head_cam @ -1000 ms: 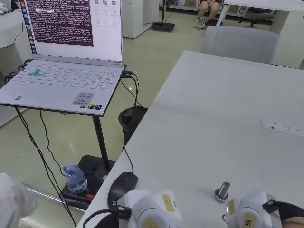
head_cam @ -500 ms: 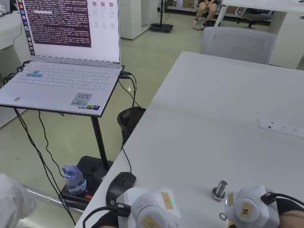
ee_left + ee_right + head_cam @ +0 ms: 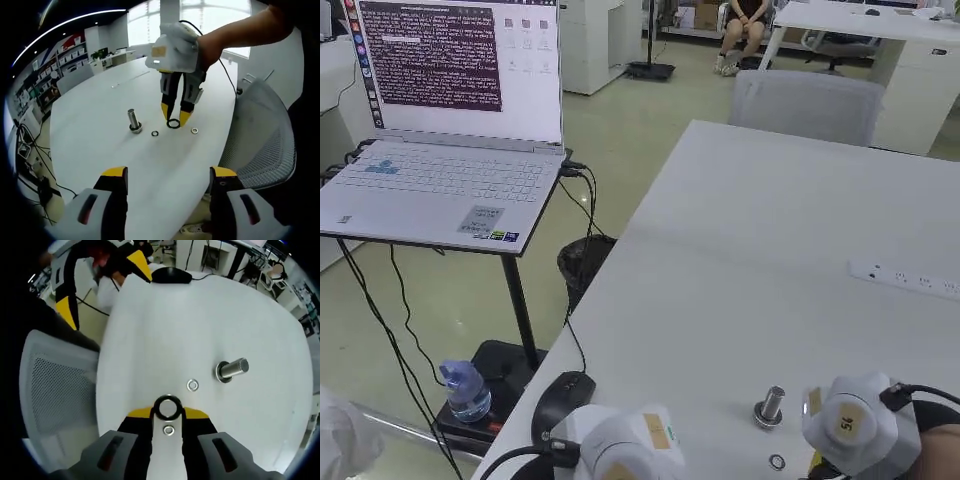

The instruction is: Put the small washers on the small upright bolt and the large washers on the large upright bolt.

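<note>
Large washer [image 3: 167, 398] pinched by rim in right hand-held gripper [image 3: 168, 414] so hole's free for bolt [image 3: 231, 369]; left hand-held gripper [image 3: 167, 176] jaws apart, on standby nr counter [image 3: 90, 145] edge.

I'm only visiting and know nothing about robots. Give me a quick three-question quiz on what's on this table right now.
1. How many bolts stand upright on the table?
2. True or false: the left gripper holds a washer.
3. What sits between the jaws of the right gripper? A) a large washer B) a mouse C) a power strip

Key
1. One: the upright bolt.
2. False: its jaws are wide apart with nothing between them.
3. A: the large washer.
</note>
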The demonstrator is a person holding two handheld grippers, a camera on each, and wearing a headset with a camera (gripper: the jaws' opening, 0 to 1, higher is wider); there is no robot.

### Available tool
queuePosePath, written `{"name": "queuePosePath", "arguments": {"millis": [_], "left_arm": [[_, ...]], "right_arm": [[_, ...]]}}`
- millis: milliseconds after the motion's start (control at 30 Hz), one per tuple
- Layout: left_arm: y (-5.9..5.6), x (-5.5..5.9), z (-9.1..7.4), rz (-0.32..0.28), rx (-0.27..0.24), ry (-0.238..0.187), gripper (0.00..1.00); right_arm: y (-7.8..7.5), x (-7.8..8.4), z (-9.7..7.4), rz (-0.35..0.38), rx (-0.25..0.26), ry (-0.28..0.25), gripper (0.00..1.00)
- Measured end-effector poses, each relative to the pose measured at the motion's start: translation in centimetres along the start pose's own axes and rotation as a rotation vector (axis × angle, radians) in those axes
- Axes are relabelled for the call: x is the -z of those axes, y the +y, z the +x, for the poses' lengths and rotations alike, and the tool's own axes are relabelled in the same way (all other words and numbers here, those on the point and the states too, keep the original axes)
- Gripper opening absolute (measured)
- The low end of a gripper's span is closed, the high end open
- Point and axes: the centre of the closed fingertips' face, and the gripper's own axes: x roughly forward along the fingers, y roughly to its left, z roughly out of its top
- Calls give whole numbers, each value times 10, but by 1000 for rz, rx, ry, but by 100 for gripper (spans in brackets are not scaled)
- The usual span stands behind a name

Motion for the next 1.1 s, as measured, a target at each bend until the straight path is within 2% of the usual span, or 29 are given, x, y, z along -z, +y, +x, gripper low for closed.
{"name": "queuePosePath", "arguments": {"millis": [233,400,733,1100], "left_arm": [[-1,2,0,-8,-1,1,68],[0,1,-1,-35,1,-15,69],[1,-5,2,-38,0,-40,76],[3,-6,6,-44,3,-49,77]], "right_arm": [[-5,-4,-19,11,4,0,21],[-13,-9,-35,34,21,-34,21],[-32,-3,-55,66,50,-38,21],[-50,-15,-70,90,66,-72,21]]}}
